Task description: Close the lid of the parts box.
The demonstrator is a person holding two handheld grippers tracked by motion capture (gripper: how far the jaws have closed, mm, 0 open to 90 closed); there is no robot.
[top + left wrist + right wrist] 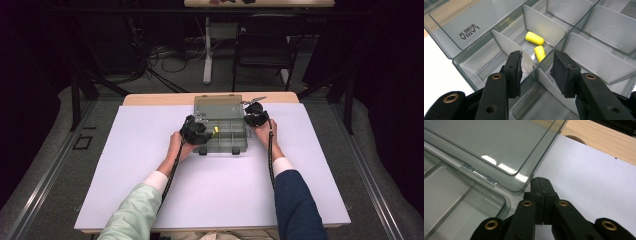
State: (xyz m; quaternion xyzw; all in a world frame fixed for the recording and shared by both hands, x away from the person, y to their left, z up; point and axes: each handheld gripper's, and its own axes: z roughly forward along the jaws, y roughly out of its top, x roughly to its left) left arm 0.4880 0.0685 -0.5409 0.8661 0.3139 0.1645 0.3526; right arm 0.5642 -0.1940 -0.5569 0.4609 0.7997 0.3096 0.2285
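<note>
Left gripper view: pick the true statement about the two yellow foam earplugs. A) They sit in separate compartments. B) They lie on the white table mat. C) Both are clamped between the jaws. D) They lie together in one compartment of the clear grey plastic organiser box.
D: the two yellow foam earplugs lie side by side in one compartment of the clear grey plastic organiser box, beyond the open jaws of the left gripper.

Left claw [536,72] jaws parted, empty; right claw [541,195] jaws closed, seemingly empty.
</note>
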